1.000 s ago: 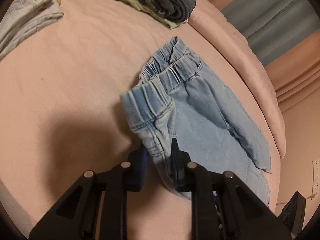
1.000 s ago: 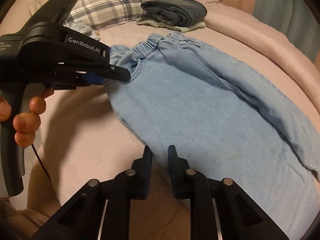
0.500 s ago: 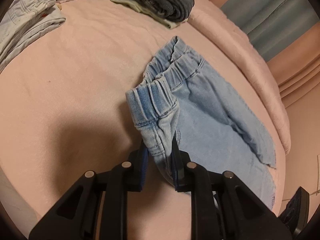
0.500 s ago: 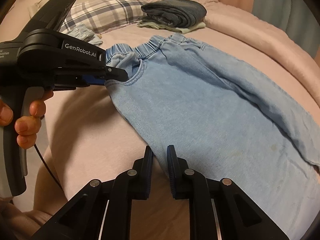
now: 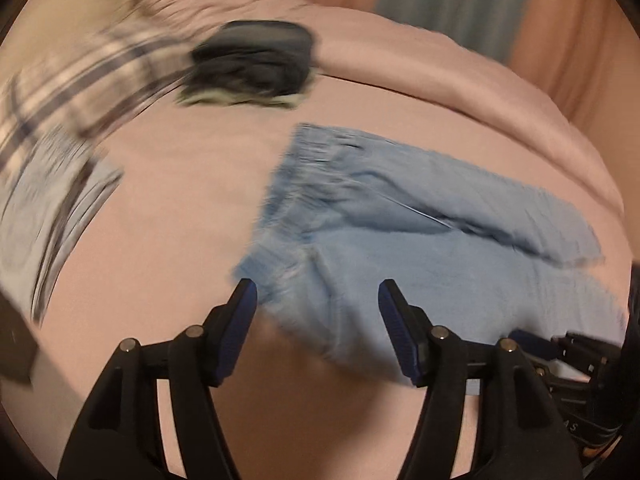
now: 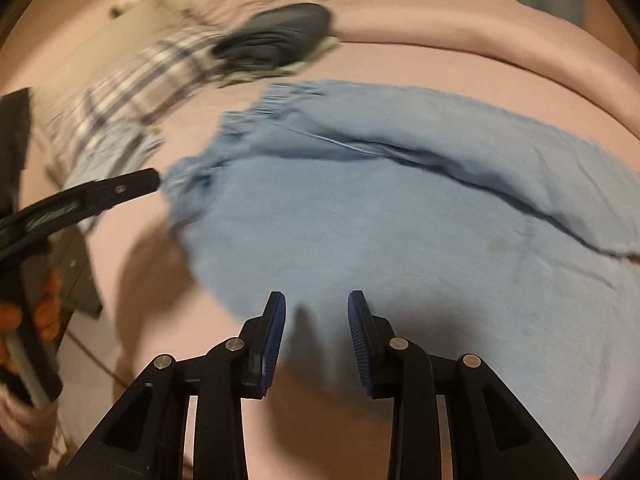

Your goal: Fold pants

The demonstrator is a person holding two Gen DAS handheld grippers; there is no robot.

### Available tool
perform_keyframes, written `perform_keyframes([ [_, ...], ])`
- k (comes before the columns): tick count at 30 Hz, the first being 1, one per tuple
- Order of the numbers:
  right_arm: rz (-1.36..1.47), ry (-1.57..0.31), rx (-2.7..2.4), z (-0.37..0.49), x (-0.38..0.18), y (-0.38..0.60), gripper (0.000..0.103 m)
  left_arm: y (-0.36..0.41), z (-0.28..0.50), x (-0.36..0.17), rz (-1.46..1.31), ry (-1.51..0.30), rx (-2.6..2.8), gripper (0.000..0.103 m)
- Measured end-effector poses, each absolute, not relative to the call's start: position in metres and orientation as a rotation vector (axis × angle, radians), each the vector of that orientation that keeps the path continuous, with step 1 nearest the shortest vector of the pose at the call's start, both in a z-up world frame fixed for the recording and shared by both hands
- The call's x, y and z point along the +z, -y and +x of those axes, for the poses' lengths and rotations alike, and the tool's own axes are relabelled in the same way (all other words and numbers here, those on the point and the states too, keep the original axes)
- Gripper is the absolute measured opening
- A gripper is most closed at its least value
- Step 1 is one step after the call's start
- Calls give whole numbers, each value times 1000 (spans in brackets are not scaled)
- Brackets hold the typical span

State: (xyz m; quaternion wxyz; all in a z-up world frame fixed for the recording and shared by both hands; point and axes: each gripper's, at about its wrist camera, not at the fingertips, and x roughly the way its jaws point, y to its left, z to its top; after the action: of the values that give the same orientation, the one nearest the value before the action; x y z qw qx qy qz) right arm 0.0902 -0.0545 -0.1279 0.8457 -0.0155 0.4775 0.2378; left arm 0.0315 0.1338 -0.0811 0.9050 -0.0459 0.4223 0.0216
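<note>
Pants (image 6: 400,208) lie flat on bed (image 5: 160,240), long axis running waist far-left to hems right. We see left gripper (image 5: 318,300) opening at waistband, right gripper (image 6: 317,312) opening at near edge, neither gripping cloth.

My jaws are matt black plastic with ribbed blue pads (image 6: 276,340); the pants (image 6: 360,216) are soft faded denim on a smooth pink cloth bed (image 6: 152,280).
</note>
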Motion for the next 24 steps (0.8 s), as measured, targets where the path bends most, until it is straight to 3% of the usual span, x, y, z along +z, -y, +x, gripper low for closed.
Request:
perform_keyframes([
  [4,-64,-1062,468,83,-147,54,33,-101,51,-126,115,-966,40,64],
  [6,-73,-1064,482,76,-148,54,38,-97,49,-143,158,-995,45,66],
  [15,-44,-1081,530,93,-125,77,45,-121,55,-102,52,-942,-61,70],
  [19,-12,-1009,521,129,-104,89,48,-122,94,-82,121,-872,-43,83],
  [24,-93,-966,492,194,-96,89,51,-132,168,-78,199,-872,-73,85],
])
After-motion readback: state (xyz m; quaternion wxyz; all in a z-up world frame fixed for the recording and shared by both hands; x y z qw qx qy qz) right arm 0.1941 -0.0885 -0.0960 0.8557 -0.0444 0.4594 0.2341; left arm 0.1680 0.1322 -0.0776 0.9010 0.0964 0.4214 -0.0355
